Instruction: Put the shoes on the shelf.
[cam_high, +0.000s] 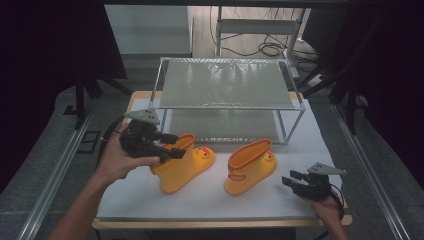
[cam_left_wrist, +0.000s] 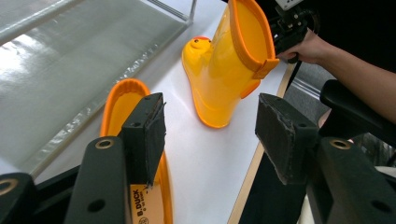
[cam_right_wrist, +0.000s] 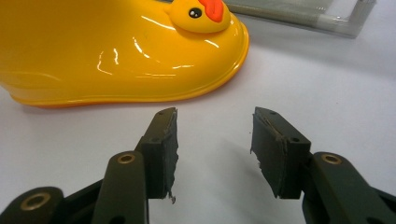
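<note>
Two yellow duck-faced rain boots with orange rims stand on the white table top (cam_high: 200, 200). In the high view my left gripper (cam_high: 177, 146) hovers at the mouth of the left boot (cam_high: 182, 165). In the left gripper view my left gripper (cam_left_wrist: 211, 116) is open, one pad (cam_left_wrist: 152, 135) over the orange rim of the left boot (cam_left_wrist: 116, 105), the other pad off to its side, neither pressing. The right boot (cam_high: 250, 167) (cam_left_wrist: 224, 70) stands free. My right gripper (cam_high: 288, 178) (cam_right_wrist: 215, 116) is open and empty, low over the table, pointing at the right boot (cam_right_wrist: 116, 51).
A metal-framed two-shelf rack (cam_high: 227, 82) (cam_left_wrist: 70, 60) (cam_right_wrist: 327, 18) stands just behind the boots. The table's front edge runs close below both hands. The right hand and its gripper (cam_left_wrist: 289, 28) sit beyond the right boot in the left gripper view.
</note>
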